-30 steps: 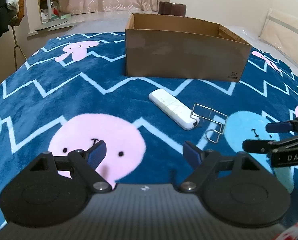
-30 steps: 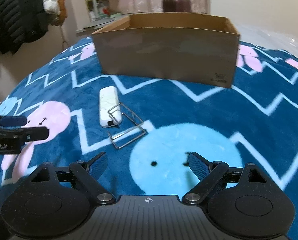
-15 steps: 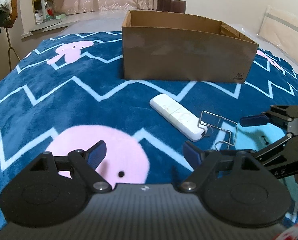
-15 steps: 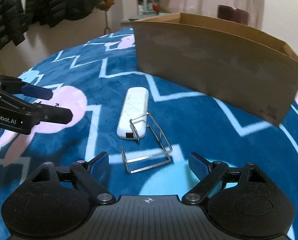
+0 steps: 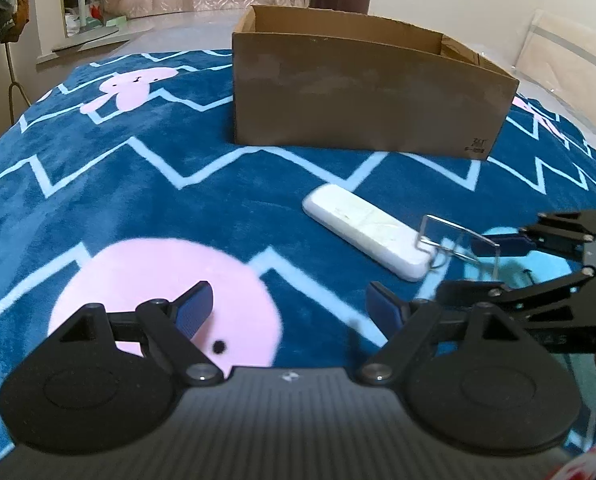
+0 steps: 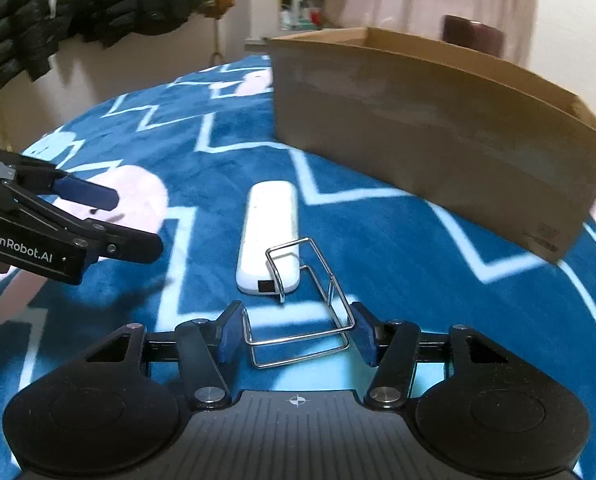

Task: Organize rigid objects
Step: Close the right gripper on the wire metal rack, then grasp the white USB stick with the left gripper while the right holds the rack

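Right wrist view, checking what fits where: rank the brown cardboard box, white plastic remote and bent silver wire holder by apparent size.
1. Brown cardboard box.
2-3. White plastic remote and bent silver wire holder: alike; holder is nearer, so unsure.

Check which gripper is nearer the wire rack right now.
Right. The right gripper has just been closing around the wire rack, pads at its sides. The left gripper hangs open, apart, off to the side.
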